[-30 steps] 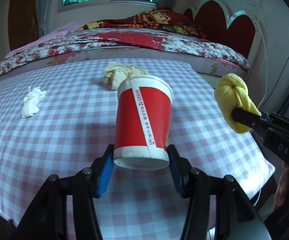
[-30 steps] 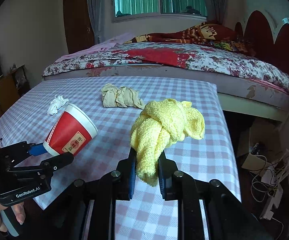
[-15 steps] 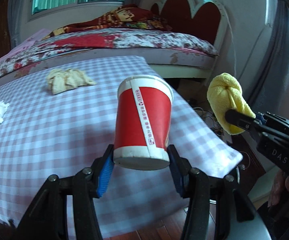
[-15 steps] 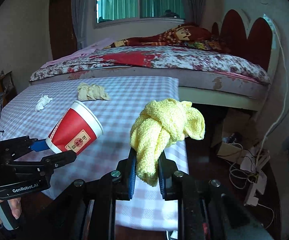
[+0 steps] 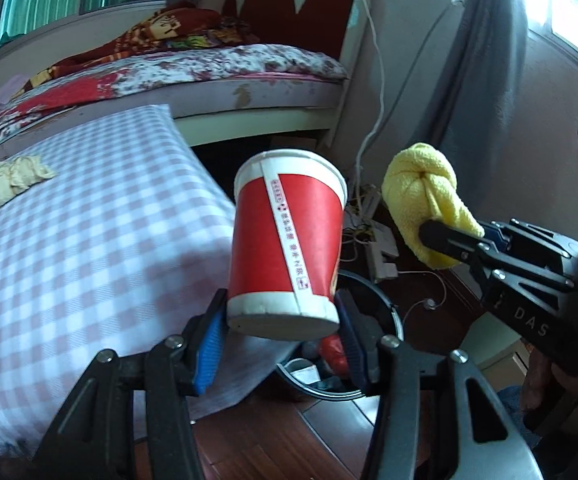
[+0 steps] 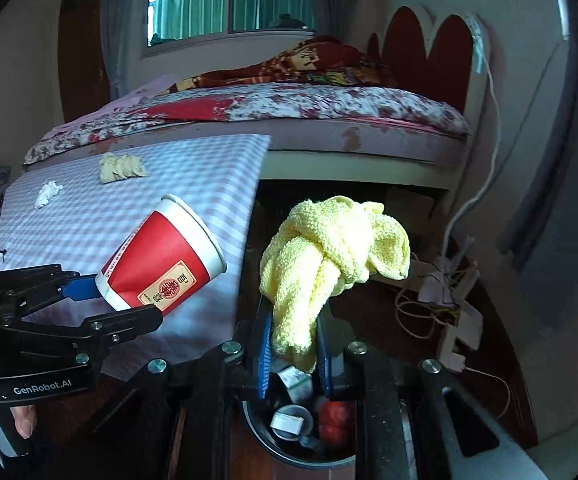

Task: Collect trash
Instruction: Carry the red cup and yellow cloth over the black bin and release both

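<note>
My left gripper (image 5: 281, 328) is shut on a red paper cup (image 5: 287, 236), held tilted in the air past the table's right edge; it also shows in the right wrist view (image 6: 161, 256). My right gripper (image 6: 293, 344) is shut on a knotted yellow cloth (image 6: 329, 248), also seen in the left wrist view (image 5: 425, 196). A dark round trash bin (image 6: 257, 428) with trash inside stands on the floor right below both grippers; its rim shows in the left wrist view (image 5: 385, 304). A beige crumpled rag (image 6: 123, 166) and a white tissue (image 6: 47, 194) lie on the table.
The checked tablecloth table (image 5: 69, 248) is to the left. A bed (image 6: 289, 116) with a red headboard stands behind. Cables and a power strip (image 6: 441, 292) lie on the dark wood floor to the right.
Both grippers have swung right, off the table, with the cup and cloth still held. The trash bin has come into view under them.
</note>
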Tool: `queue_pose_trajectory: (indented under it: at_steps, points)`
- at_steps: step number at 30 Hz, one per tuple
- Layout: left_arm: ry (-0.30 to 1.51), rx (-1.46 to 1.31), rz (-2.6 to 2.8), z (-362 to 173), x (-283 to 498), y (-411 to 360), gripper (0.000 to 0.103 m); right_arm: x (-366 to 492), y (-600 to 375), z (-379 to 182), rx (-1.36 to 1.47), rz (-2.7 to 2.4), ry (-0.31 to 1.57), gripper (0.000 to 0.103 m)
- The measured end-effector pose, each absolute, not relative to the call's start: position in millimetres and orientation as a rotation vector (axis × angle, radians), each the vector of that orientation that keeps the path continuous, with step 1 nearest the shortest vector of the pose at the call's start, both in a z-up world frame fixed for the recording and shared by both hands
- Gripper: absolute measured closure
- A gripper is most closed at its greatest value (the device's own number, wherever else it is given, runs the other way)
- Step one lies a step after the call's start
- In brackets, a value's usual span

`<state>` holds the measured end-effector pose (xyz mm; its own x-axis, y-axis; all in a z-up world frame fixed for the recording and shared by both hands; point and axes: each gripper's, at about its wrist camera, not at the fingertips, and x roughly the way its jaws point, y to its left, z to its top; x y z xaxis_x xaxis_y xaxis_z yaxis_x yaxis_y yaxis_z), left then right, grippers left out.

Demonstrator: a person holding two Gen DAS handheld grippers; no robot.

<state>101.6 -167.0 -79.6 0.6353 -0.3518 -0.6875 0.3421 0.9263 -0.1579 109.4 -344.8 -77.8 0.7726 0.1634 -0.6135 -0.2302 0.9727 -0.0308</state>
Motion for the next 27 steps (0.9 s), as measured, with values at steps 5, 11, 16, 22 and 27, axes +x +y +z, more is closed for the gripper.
queue_pose_trajectory:
  at_steps: [5,11,16,22,27]
  points:
    - [0.806,-0.013,-0.438,-88,89,-200,0.05,97,-377,-97,-0.105,0.191,0.705,0.083]
    - [0.865,-0.018,-0.472,-109,77,-228,0.05,87,-402,-122,-0.075,0.183,0.753,0.083]
    - [0.9,-0.004,-0.466,-126,72,-242,0.05,85,-416,-146,-0.066,0.189,0.802,0.083]
    - [0.962,-0.027,-0.404,-157,87,-244,0.05,98,-419,-173,-0.06,0.218,0.863,0.083]
    - [0.973,0.005,-0.386,-172,92,-247,0.05,113,-409,-196,-0.082,0.266,0.911,0.083]
